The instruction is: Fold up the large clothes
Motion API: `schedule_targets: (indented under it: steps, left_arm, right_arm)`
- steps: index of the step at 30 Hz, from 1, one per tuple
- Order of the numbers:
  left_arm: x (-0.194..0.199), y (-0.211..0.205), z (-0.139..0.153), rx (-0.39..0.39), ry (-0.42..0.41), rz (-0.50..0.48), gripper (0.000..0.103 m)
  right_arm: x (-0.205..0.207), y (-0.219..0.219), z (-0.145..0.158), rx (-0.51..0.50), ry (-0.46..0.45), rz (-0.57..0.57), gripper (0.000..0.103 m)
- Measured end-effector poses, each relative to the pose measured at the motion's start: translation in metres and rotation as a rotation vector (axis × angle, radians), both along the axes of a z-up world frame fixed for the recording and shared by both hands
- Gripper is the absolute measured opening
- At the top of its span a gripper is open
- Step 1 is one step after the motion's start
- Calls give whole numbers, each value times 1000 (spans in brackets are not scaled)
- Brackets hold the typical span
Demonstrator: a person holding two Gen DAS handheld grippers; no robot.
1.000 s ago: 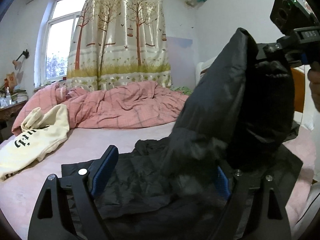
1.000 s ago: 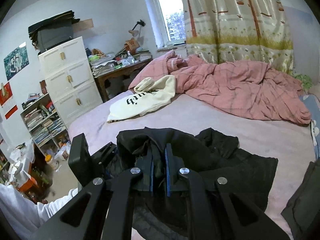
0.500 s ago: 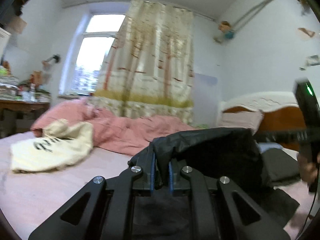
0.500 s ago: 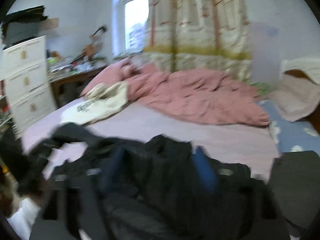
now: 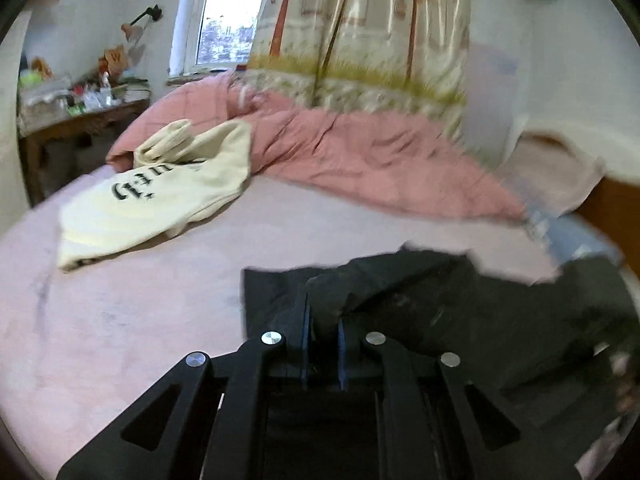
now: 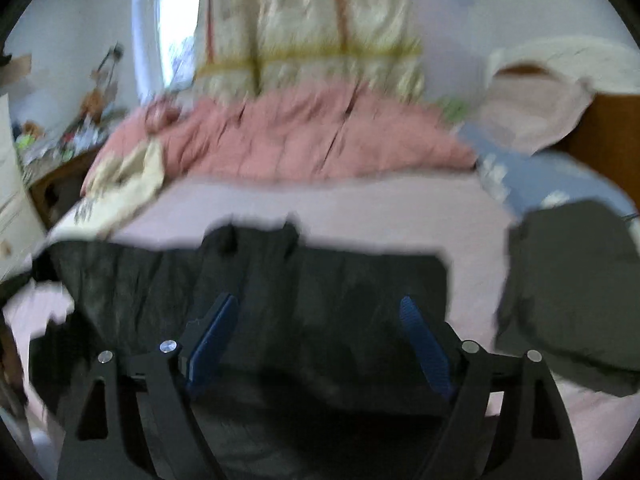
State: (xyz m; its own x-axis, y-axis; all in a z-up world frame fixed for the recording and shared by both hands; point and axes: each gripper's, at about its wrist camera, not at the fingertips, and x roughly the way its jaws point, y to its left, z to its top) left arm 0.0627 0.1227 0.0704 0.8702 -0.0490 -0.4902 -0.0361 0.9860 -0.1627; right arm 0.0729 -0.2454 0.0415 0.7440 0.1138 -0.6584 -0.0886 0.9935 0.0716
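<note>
A black jacket lies spread on the pink bed sheet. My left gripper pinches a raised fold of the jacket's near edge between its blue pads, and its jaws are opening slightly. In the blurred right wrist view my right gripper hangs wide open just above the flat black jacket, with cloth below its pads but nothing gripped.
A cream hoodie lies at the back left, against a rumpled pink duvet. A folded dark garment sits to the right near a blue pillow. A cluttered desk stands left, a wooden headboard right.
The right gripper let go of the lifted jacket, opened wide and dropped low over it. The left gripper closed on a fold and swung across. The jacket now lies flatter.
</note>
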Motion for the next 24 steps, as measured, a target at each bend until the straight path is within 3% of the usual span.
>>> schedule_targets:
  steps: [3, 6, 9, 15, 21, 22, 24]
  left_arm:
    - [8, 0, -4, 85, 42, 165, 26]
    - [20, -6, -25, 129, 113, 163, 39]
    - [24, -10, -36, 153, 131, 181, 61]
    - [27, -8, -43, 132, 167, 173, 66]
    - [39, -11, -59, 166, 208, 141, 67]
    - [41, -14, -62, 186, 216, 139, 67]
    - [49, -21, -72, 261, 260, 175, 67]
  right_arm:
    - [17, 2, -33, -79, 55, -33, 85]
    - [37, -4, -59, -130, 169, -99, 77]
    - [49, -12, -63, -133, 198, -125, 77]
    - [83, -20, -61, -149, 255, -146, 77]
    - [81, -40, -60, 12, 253, -204, 77]
    - [75, -43, -55, 75, 238, -181, 77]
    - [60, -54, -47, 327, 203, -90, 77]
